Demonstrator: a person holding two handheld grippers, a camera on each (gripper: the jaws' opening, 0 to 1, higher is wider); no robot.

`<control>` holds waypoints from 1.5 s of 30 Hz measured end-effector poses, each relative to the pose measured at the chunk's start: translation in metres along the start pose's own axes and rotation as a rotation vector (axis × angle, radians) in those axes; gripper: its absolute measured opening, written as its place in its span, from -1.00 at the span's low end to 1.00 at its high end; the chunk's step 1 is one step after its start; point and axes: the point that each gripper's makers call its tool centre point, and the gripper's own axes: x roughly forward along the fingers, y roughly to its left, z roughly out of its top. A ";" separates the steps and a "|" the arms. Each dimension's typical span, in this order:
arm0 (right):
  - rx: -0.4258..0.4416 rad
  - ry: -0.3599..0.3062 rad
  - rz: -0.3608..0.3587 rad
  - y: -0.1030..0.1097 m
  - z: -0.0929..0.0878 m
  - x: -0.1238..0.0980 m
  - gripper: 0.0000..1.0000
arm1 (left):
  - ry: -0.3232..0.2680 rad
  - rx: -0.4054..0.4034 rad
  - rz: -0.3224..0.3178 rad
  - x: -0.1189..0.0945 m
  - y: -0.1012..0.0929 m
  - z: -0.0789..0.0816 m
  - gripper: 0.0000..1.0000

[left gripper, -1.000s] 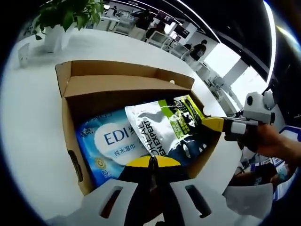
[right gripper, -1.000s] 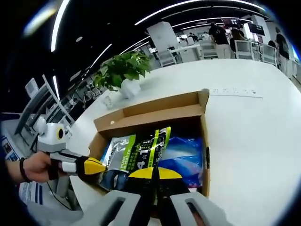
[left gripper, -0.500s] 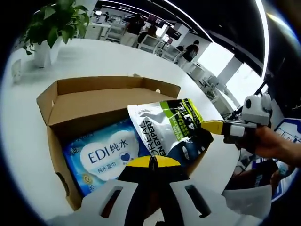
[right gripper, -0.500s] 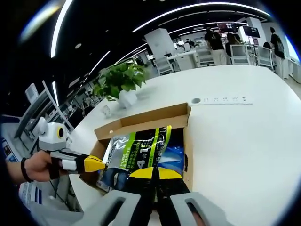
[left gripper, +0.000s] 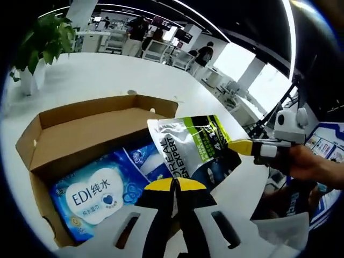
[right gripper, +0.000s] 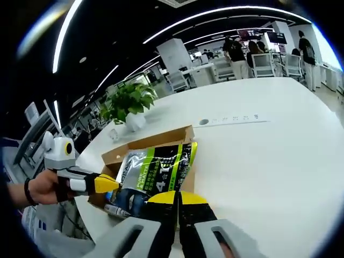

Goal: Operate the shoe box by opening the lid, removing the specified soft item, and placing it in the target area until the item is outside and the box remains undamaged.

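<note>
The pouch (right gripper: 153, 172) hides most of the box (right gripper: 145, 144) interior in the right gripper view. In the left gripper view its lower edge is covered by the jaws, and the blue wipes pack (left gripper: 94, 196) partly by the pouch. Background people are too small to make out.

pouch (right gripper: 156, 172) above cardboard box (right gripper: 142, 145), both hand-held grippers pinching it

wipes pack (left gripper: 91, 196): "EDI" (blue) | pouch (left gripper: 185, 148): "L'OREAL MEN EXPERT"

Open-plan office: long white counter (right gripper: 279, 156), potted plant (right gripper: 128, 105), rows of desks with chairs (right gripper: 260, 62), people standing at the far end, ceiling light strips (right gripper: 215, 11).
</note>
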 end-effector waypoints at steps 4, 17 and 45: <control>0.008 -0.007 -0.014 -0.013 0.001 -0.011 -1.00 | 0.005 0.007 -0.018 0.010 -0.014 0.000 -1.00; 0.041 -0.022 -0.047 -0.055 -0.003 -0.034 -1.00 | 0.040 0.056 -0.061 0.041 -0.048 -0.001 -1.00; 0.104 -0.029 -0.098 -0.146 -0.013 -0.073 -1.00 | 0.082 0.139 -0.117 0.114 -0.115 0.008 -1.00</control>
